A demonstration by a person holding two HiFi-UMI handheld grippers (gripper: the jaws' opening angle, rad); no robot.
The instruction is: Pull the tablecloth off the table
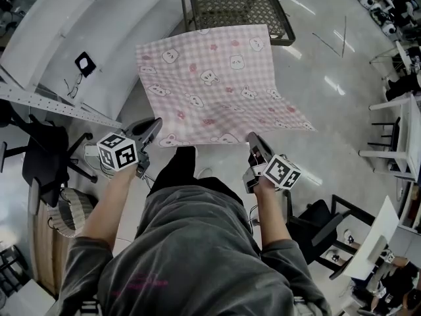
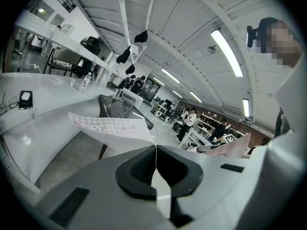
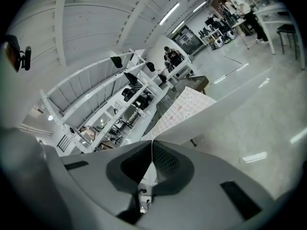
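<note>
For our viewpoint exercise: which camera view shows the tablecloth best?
The head view: nearly the whole pink checked tablecloth spreads out below. Each gripper view shows only a part, nearly edge-on, pinched between its shut jaws.

Bright, even overhead light, no dim spots. Ceiling tube lights blow out to pure white in the left tool view. Glossy floor throws back streaky glare in the head view. Shadows are soft and faint. Tablecloth is evenly lit, print crisp. Both tool views are heavy fisheye: straight lines bow, and corners go to a black vignette. Left tool and right tool sit right at the lens, so their grey bodies look soft and a bit out of focus. Far background is small but sharp enough.
</note>
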